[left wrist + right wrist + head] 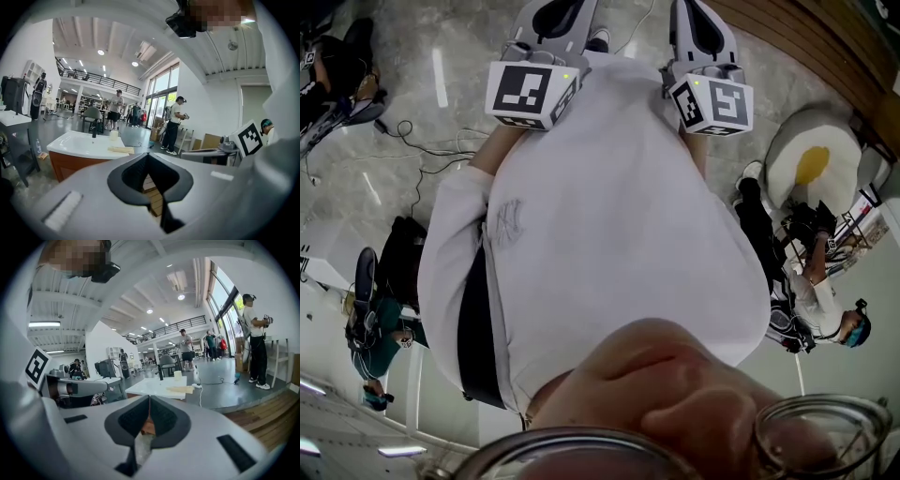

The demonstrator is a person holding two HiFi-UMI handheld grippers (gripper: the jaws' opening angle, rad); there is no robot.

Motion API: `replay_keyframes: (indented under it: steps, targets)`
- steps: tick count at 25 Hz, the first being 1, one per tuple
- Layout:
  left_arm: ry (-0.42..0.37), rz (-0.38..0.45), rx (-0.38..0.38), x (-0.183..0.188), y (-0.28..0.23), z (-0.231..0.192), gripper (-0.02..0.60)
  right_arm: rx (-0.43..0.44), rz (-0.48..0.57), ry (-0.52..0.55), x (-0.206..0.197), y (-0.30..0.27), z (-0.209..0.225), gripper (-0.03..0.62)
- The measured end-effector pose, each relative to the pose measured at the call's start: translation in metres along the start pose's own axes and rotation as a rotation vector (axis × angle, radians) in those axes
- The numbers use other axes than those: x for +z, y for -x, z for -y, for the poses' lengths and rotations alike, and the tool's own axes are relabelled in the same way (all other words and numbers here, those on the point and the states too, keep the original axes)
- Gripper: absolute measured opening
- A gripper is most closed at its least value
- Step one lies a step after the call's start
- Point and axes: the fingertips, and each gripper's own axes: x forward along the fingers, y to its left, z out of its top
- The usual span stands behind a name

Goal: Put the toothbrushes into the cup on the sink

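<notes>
A white sink on a wooden cabinet stands some way ahead of both grippers. On its top are a pale cup and a flat bundle of toothbrushes, beside a black faucet. The right gripper view shows the same sink, cup and toothbrushes. My left gripper is shut, its tips meeting with nothing between them. My right gripper is likewise shut and empty. In the head view only the marker cubes and the gripper bodies show, above a white shirt.
Wooden decking lies between me and the sink. A person in a white shirt stands to the right, others farther back. A desk with a monitor stands left of the sink, and a cable trails on the floor. An egg-shaped cushion lies on the floor.
</notes>
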Motion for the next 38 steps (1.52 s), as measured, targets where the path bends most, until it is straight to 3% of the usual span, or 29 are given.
replay_keyframes:
  steps: [11, 19, 30, 38]
  targets:
    - [-0.046, 0.042, 0.066, 0.052, -0.031, -0.11, 0.005, -0.044, 0.027, 0.003, 0.043, -0.083, -0.001, 0.012]
    - [-0.074, 0.058, 0.045, 0.081, -0.059, -0.167, 0.005, -0.055, 0.036, 0.016, 0.066, -0.147, -0.009, 0.012]
    - [-0.08, 0.053, 0.008, 0.087, -0.076, -0.2, 0.005, -0.108, 0.033, 0.019, 0.072, -0.185, -0.006, 0.012]
    - [-0.067, 0.051, 0.027, 0.09, -0.077, -0.194, 0.005, -0.13, 0.024, 0.033, 0.081, -0.176, 0.014, 0.012]
